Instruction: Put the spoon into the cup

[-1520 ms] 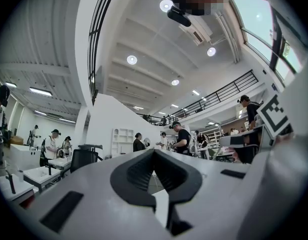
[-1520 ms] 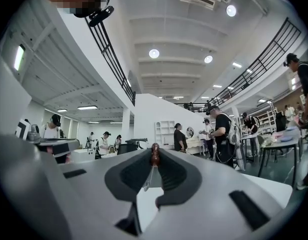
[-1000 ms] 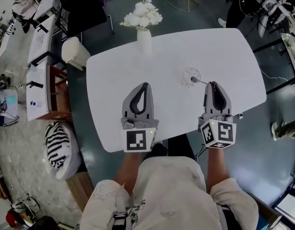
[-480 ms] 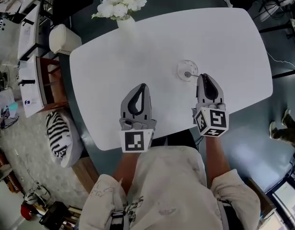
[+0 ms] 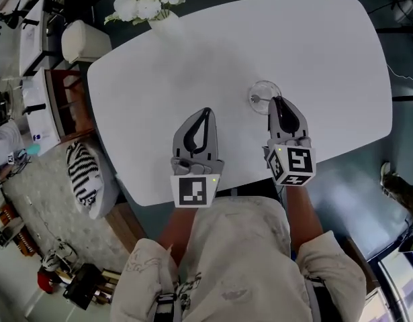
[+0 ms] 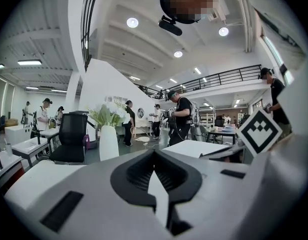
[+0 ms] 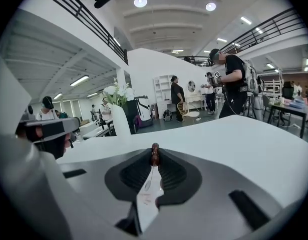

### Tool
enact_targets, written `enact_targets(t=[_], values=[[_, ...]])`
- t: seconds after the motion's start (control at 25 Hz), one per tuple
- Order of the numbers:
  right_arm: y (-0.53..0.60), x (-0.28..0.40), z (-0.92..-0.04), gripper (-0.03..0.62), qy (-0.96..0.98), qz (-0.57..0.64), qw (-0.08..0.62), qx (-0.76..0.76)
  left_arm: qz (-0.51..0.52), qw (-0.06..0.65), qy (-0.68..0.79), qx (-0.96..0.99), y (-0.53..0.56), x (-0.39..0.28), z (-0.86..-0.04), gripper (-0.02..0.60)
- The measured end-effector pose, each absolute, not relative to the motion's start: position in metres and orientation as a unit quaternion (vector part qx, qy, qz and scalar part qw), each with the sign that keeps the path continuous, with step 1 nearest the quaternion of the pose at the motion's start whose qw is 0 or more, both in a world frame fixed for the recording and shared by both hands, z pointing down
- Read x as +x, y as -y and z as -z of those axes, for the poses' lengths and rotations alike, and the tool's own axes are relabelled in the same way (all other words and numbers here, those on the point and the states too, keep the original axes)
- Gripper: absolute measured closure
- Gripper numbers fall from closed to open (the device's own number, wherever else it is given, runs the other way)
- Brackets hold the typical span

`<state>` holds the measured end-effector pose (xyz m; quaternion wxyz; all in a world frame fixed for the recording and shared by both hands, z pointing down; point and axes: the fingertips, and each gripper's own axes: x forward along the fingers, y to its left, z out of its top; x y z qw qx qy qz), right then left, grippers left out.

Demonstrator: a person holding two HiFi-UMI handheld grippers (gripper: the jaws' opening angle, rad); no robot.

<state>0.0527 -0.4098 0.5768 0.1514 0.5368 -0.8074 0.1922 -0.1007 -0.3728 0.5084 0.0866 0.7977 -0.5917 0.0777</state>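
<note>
Two grippers are low over the white counter (image 5: 313,52) right now, and only one of them is doing any work. My right gripper (image 5: 277,101) has its fingers clamped on the spoon (image 7: 155,154). In the right gripper view a small dark bit of it is pinched right at the fingertips, poking up just past them. I'd guess the grip at the very tips is on purpose: the rest of the spoon reaches out ahead, so it can go into the glass without the fingers bumping the rim.

From the head view, the cup (image 5: 263,92) is a clear glass one sitting just beyond the right fingertips, and the spoon runs from the tips across its rim. There's a bright speck inside the rim that looks like the bowl end. Whether it's resting in the cup or hanging above it, I honestly can't tell from up there. The right gripper view doesn't show the cup at all; probably it's below the fingers.

Left gripper (image 5: 206,113) sits off to the side, well apart from the cup, fingers closed together on nothing. Makes sense to me, since the cup stands fine on its own and needs no steadying.
</note>
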Motion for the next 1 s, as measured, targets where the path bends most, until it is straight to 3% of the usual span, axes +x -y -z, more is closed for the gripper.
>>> enact_targets(t=[0.6,1.0], values=[[0.416,0.054,-0.594,0.562,0.793,-0.166,0.201,0.551,-0.086,0.098,0.58,0.804,0.383,-0.095,-0.522,0.578],[0.418,0.059,-0.603,0.473,0.782,-0.145,0.225,0.563,-0.092,0.102,0.575,0.807,0.379,-0.09,-0.528,0.578]])
